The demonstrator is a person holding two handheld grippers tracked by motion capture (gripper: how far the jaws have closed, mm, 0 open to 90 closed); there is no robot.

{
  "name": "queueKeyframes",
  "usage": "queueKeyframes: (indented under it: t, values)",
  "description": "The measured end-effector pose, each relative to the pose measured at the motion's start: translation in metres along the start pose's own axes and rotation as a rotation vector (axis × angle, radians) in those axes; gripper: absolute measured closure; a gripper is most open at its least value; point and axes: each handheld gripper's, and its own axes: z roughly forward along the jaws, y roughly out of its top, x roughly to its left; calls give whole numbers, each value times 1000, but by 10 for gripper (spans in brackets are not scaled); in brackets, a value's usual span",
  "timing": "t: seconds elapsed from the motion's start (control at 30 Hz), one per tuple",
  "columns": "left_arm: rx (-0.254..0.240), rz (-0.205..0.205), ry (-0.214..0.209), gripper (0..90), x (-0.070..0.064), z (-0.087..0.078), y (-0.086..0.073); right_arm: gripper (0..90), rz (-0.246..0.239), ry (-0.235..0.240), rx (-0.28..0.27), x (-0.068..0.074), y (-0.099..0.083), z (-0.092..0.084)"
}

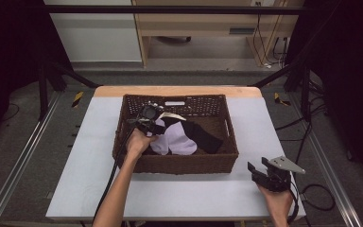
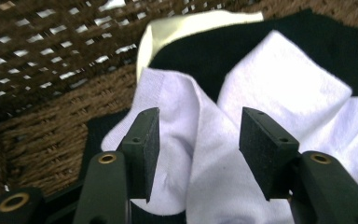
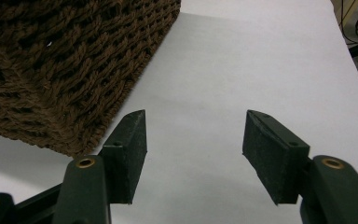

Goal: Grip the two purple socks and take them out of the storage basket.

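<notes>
While the pale table (image 1: 99,156) stands on a grey floor among dark frames, a white sock (image 2: 223,140) lies in the woven brown basket (image 1: 179,163), its length running left to right. The left gripper (image 2: 198,140) straddles a soft fold, pads apart. The right gripper (image 3: 193,149) gapes over bare tabletop.

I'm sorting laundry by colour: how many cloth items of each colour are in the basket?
White socks: 2
Black garment: 1
Cream cloth: 1
Total: 4, all in the wicker basket; folds may hide more.

No text, label, brand or number is legible anywhere.
</notes>
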Motion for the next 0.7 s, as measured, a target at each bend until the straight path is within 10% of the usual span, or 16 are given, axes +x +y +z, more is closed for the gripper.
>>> queueKeyframes:
  t: [0.43, 0.7]
  values:
    - [166, 29, -21, 687, -3, 14, -1, 408, -7, 3, 2, 1, 0, 1]
    - [136, 28, -35, 874, -5, 9, -2, 412, -7, 6, -5, 0, 0, 0]
